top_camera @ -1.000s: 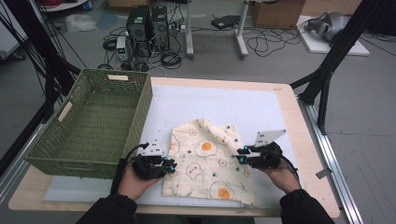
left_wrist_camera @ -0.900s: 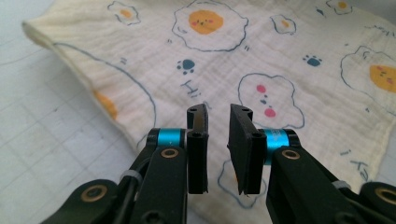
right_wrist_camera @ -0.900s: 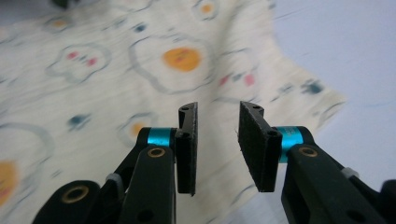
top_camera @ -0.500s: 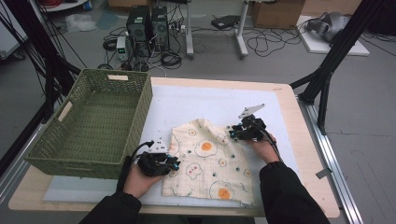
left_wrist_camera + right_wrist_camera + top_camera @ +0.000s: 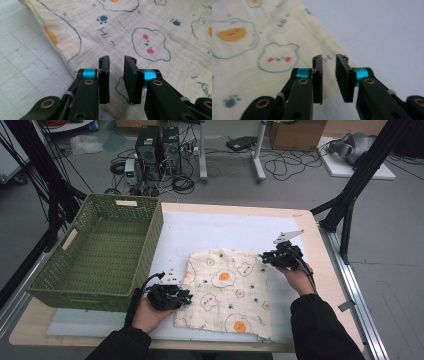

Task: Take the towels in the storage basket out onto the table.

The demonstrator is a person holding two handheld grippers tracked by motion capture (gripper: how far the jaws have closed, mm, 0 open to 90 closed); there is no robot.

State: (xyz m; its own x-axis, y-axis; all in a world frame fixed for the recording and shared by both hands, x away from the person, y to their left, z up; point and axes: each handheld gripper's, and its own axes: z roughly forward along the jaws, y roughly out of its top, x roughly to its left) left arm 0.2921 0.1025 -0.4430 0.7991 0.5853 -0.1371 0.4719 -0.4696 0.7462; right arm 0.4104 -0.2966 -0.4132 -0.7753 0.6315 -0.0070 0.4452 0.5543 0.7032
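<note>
The cloth [image 5: 227, 292], cream with fried-egg and bear prints, is lying flat on the white mat [image 5: 225, 227] covering the wooden table [image 5: 305, 220], toward the person's side and just right of the green woven basket [image 5: 100, 250], which is sitting on the table's left part. Beyond the table, computer towers [image 5: 157, 142], tangled cables and a cardboard box [image 5: 295, 132] are resting on the grey floor, with black frame legs standing at both sides. The left gripper [image 5: 117, 75] is hovering over the cloth's near left edge, its jaws parted with nothing between them. The right gripper [image 5: 329, 75] is hanging over the cloth's far right edge, jaws likewise apart and empty. Compared with half a second ago, the right gripper is sitting farther right, nearer the cloth's far right corner, while the left gripper is staying near the left edge.
</note>
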